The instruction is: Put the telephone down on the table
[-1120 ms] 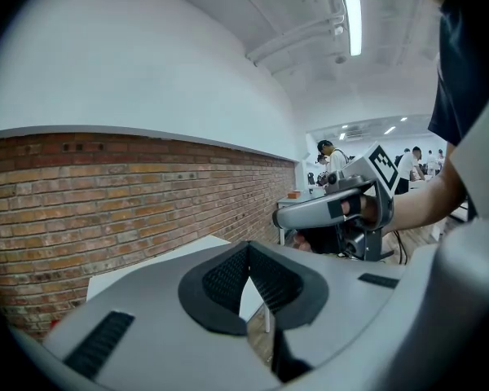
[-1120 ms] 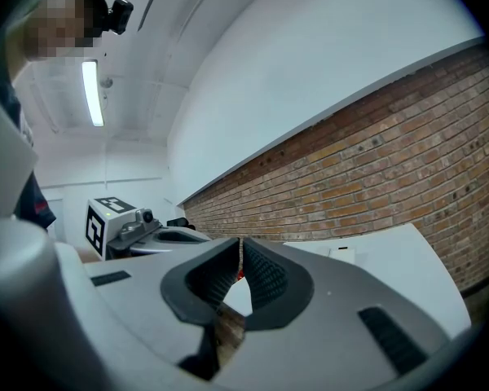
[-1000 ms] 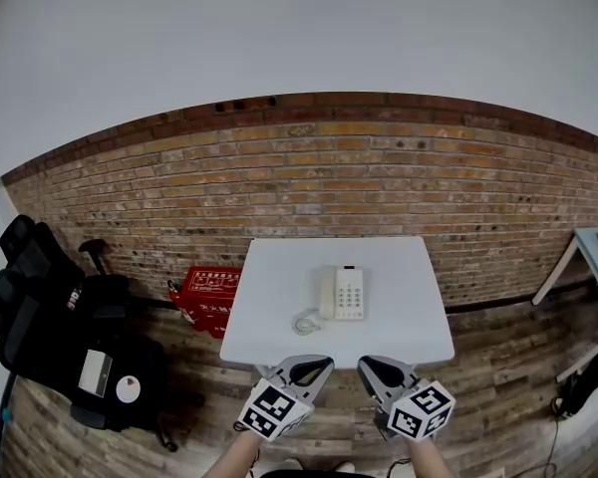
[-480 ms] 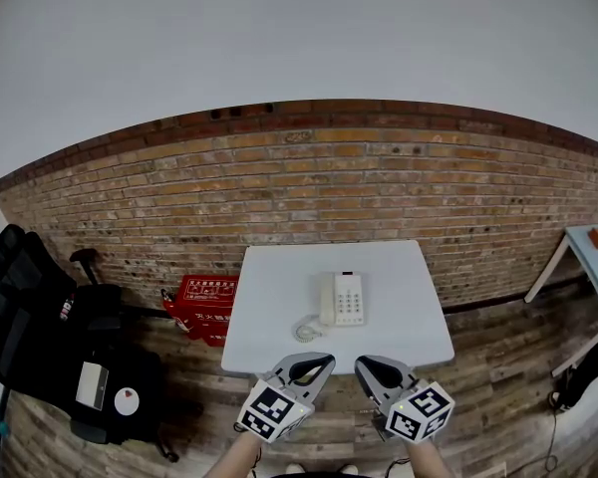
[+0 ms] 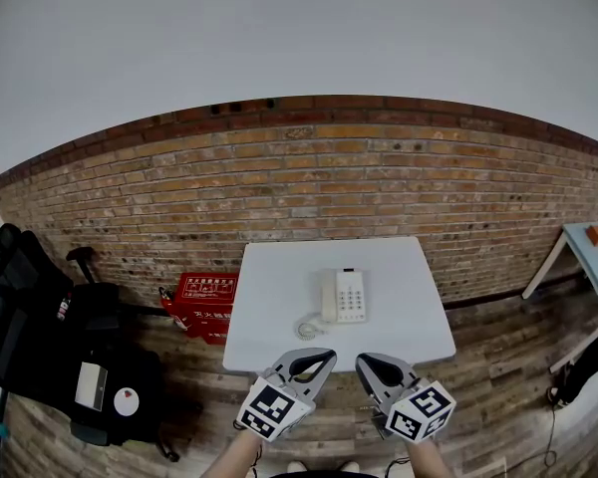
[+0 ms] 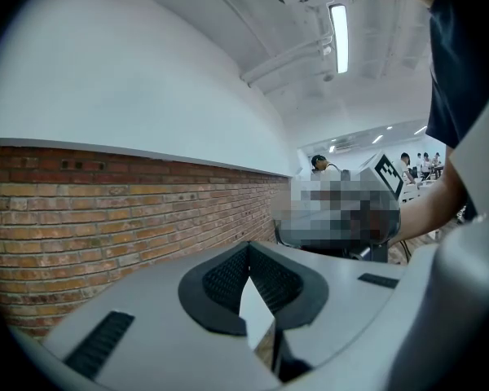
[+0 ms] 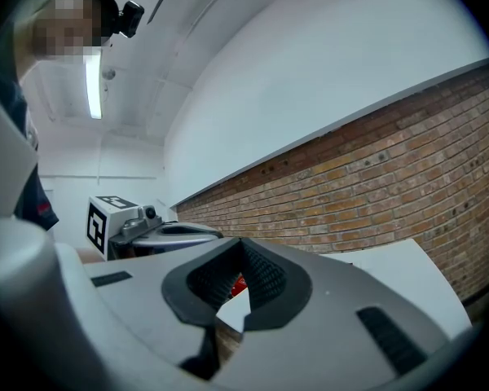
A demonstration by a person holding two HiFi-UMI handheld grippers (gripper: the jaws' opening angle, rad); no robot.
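Position of telephone [image 5: 343, 295]: flat on the white counter [image 5: 404, 277], near its centre, keypad facing up, handset seated along the left side of the base. Coiled cord [image 5: 307, 325] just beside the telephone's near left corner, lying on the counter top.

State of left hand-held gripper [image 5: 327, 357]: clenched, jaw tips together, nothing between the pads. Held off the counter, just short of its near edge, left of the telephone's line. Marker cube [image 5: 272, 408] at the rear, toward the person.

State of right hand-held gripper [image 5: 363, 360]: jaws closing, tips already meeting in the right gripper view, nothing between them. Held beside the left unit, apart from it, likewise short of the counter's near edge and clear of the telephone.

Surroundings: brick wall [image 5: 309, 177] behind the counter; red crate [image 5: 204, 295] on the wooden floor [image 5: 498, 386] at the counter's left; black office chair [image 5: 50, 327] further left; second table [image 5: 590, 252] at the far right edge
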